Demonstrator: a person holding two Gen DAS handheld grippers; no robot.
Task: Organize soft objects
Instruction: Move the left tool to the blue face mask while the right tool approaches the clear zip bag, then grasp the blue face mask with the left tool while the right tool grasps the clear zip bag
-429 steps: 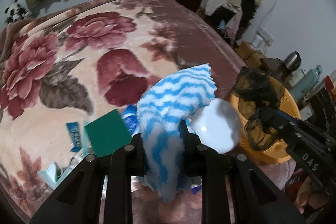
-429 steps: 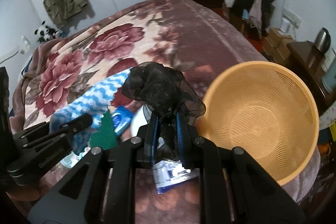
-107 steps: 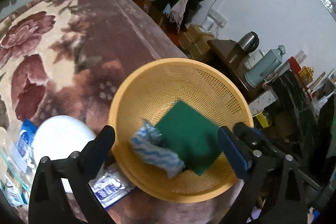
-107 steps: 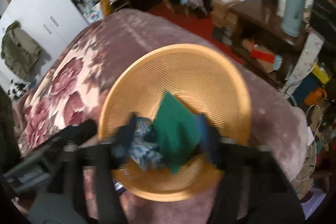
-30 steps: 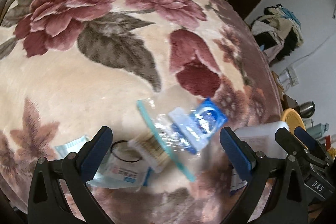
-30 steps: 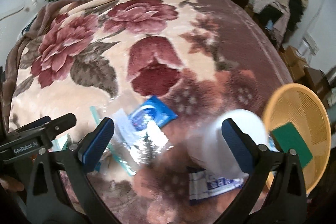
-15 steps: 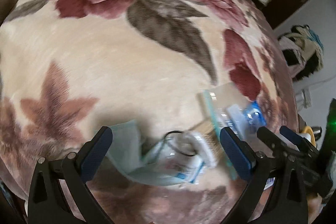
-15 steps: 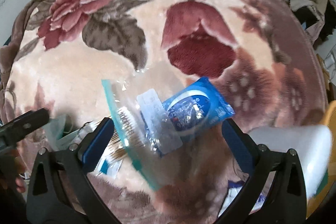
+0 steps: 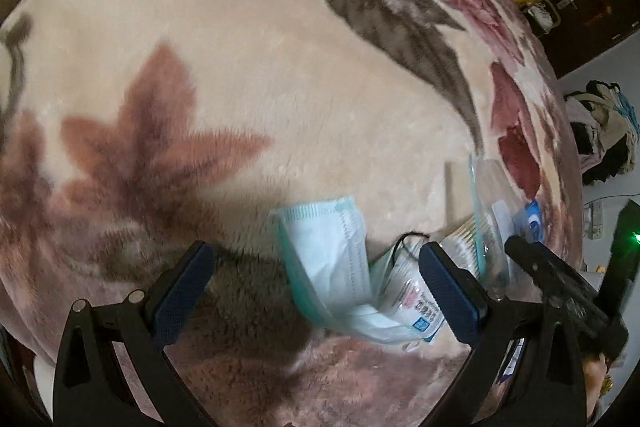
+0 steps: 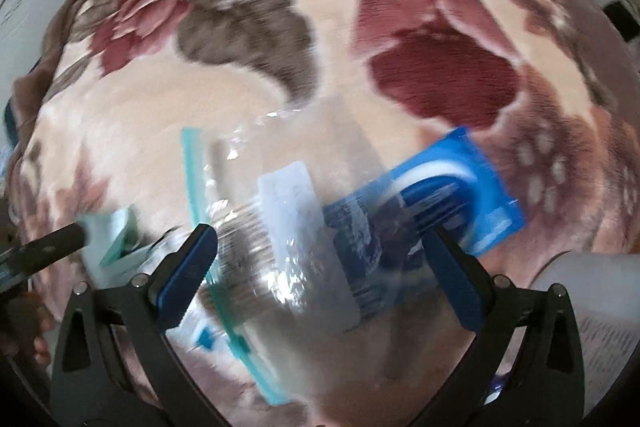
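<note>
A pale blue face mask lies crumpled on the floral blanket, directly between the spread fingers of my left gripper, which is open and holds nothing. Beside the mask rests a small white packet with a black loop. In the right wrist view, my right gripper is open low over a clear zip bag and a blue packet; this view is blurred. The mask's edge shows at the left, near the tip of the left gripper.
A white plastic container sits at the right edge of the right wrist view. The clear bag and blue packet lie right of the mask. A dark door and a clothes pile stand beyond the bed.
Both grippers have left the orange basket and dropped toward the blanket. The left one has closed in on the face mask; the right one has come down over the clear bag and blue packet.
</note>
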